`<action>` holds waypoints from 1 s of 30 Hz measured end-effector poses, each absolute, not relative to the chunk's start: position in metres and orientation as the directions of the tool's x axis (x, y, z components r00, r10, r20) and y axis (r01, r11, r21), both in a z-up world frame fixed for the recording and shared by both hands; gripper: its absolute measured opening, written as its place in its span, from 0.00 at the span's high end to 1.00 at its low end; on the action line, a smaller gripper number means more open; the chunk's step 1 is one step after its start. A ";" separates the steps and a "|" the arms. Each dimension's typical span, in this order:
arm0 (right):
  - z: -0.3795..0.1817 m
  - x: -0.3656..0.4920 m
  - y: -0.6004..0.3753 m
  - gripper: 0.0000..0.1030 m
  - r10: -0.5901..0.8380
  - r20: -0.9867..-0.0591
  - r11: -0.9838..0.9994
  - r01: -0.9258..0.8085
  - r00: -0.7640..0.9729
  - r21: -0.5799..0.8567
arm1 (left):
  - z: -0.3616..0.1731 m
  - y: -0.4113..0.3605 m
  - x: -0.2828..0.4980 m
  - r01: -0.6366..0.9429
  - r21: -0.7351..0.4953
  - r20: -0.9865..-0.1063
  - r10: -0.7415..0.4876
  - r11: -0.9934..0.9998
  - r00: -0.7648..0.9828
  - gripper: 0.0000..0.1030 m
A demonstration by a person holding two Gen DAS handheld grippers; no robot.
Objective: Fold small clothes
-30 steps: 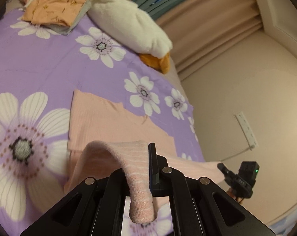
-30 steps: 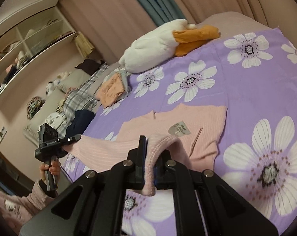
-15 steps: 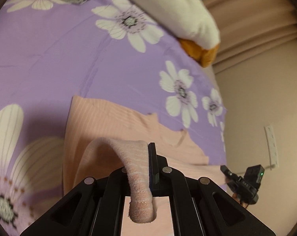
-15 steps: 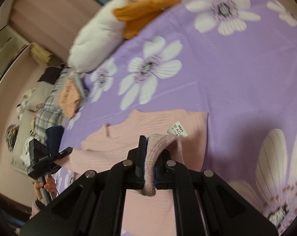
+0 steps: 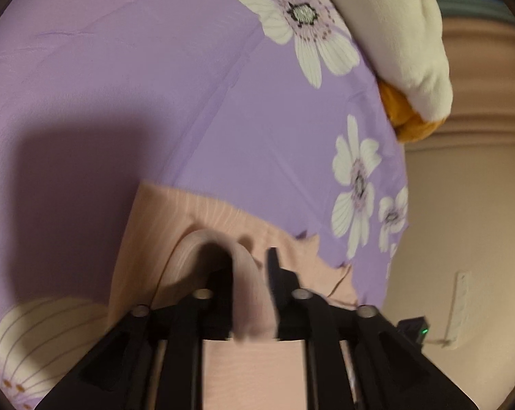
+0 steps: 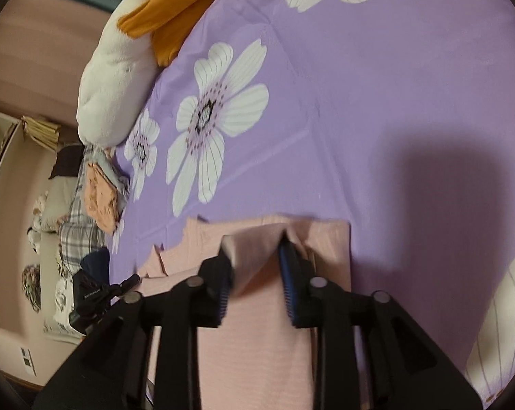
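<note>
Jaws of left gripper and right gripper are opening, pink sweater folds loosely between them.

Both black two-finger grippers, left and right, at the lower centre of their frames, are angling downward with jaws opening.

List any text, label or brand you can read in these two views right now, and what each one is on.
None can be read.
White lettering on the side of the other black gripper, seen in the right wrist view: too small and blurred.
Pink top, purple flowered bedspread, white and orange plush toy: no writing shows; no tag is in sight on the top.
</note>
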State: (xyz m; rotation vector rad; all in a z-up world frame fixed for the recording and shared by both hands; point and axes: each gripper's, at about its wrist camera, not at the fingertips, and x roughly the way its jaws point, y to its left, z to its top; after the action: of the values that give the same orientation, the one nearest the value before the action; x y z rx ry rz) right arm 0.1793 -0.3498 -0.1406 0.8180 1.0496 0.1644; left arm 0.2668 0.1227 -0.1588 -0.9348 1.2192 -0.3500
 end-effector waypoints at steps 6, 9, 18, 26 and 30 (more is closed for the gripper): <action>-0.130 0.194 -0.352 0.59 0.411 -0.726 0.751 0.247 0.552 0.613 | -0.143 0.134 0.277 -0.251 -0.745 -0.659 -0.622 0.618 0.423 0.53; -0.115 0.190 -0.350 0.59 0.363 -0.720 0.789 0.216 0.592 0.575 | -0.129 0.130 0.272 -0.209 -0.675 -0.710 -0.547 0.707 0.443 0.53; -0.092 0.120 -0.300 0.66 0.316 -0.720 0.924 -0.029 0.617 0.381 | -0.092 0.082 0.195 0.083 -0.314 -0.794 -0.310 0.946 0.523 0.53; -0.112 0.071 -0.281 0.77 0.287 -0.760 0.942 -0.025 0.584 0.336 | -0.094 0.061 0.130 0.173 -0.190 -0.785 -0.255 0.967 0.565 0.63; -0.123 0.057 -0.271 0.77 0.245 -0.791 0.961 -0.031 0.560 0.275 | -0.102 0.053 0.119 0.179 -0.179 -0.801 -0.249 0.967 0.545 0.63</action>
State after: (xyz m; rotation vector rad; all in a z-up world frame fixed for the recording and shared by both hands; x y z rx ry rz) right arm 0.0572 -0.2706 -0.1227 0.2416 0.9647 0.1642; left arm 0.1187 0.0529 -0.1017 -0.0793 0.9619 -0.2541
